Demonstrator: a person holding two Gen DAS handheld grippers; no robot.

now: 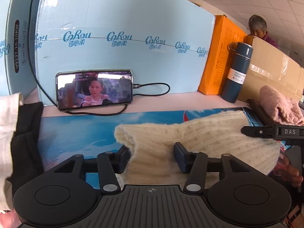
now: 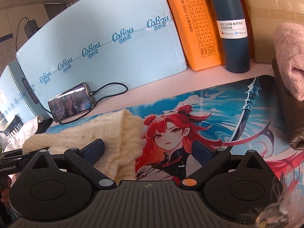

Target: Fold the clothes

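Note:
A cream knitted sweater (image 1: pixel 190 133) lies bunched on the blue anime desk mat (image 1: pixel 76 131). My left gripper (image 1: pixel 152 155) is open, its fingers astride a fold of the sweater that passes between them. In the right wrist view the sweater (image 2: pixel 106 133) lies at the left of the mat (image 2: pixel 237 114). My right gripper (image 2: pixel 150 152) is open wide and empty; its left finger sits at the sweater's edge. The right gripper's tip also shows in the left wrist view (image 1: pixel 269 132) over the sweater.
A phone (image 1: pixel 94 89) playing video leans on a light blue box (image 1: pixel 123 28) with its cable. An orange box (image 1: pixel 218 57) and a dark blue vacuum bottle (image 2: pixel 231 28) stand behind. A pink knit (image 2: pixel 290 57) lies on a brown item at right. Black and white clothes (image 1: pixel 19 133) lie at left.

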